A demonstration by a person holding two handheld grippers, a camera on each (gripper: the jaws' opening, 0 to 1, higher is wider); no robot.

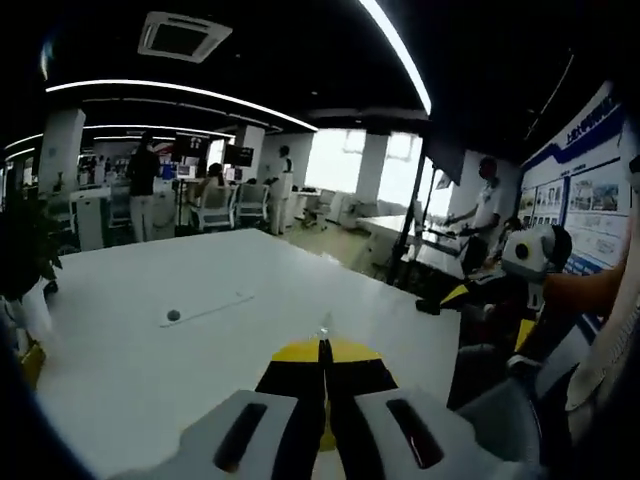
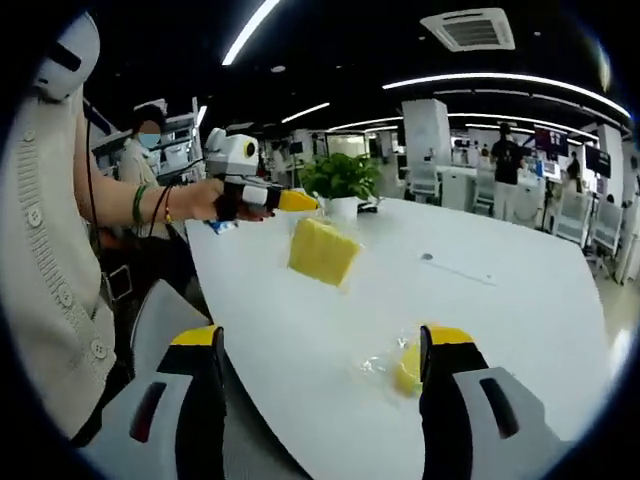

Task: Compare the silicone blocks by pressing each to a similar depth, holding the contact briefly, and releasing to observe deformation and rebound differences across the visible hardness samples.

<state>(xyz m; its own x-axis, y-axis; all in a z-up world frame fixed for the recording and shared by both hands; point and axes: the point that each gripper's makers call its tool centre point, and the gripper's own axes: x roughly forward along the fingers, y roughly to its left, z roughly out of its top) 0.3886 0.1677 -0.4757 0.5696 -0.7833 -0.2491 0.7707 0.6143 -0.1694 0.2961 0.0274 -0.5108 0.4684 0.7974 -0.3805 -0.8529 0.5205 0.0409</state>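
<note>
Yellow silicone block aloft over the white worktop

Yellow and squarish, a soft silicone block [image 2: 322,251] hangs in the air above the white worktop [image 2: 480,310] in the right gripper view, held at the tip of the left tool [image 2: 296,203], which enters from the left in a person's hand [image 2: 200,200]. That tool's jaws are clamped on the block's upper corner; in the left gripper view its own black-and-yellow jaws [image 1: 322,360] stand pressed together with a clear, thin edge of something between the tips, over the same white worktop [image 1: 140,330].

The right tool [image 2: 325,345] has its jaws wide apart, holding nothing. Just inside its right jaw, a second yellow silicone piece in a clear wrapper [image 2: 403,368] lies on the worktop, near the jaw.

A potted green plant [image 2: 340,180] stands at the far end of the worktop, behind the raised block. A small dark round spot [image 1: 173,316] sits on the surface in the left gripper view. People stand in the office beyond.
</note>
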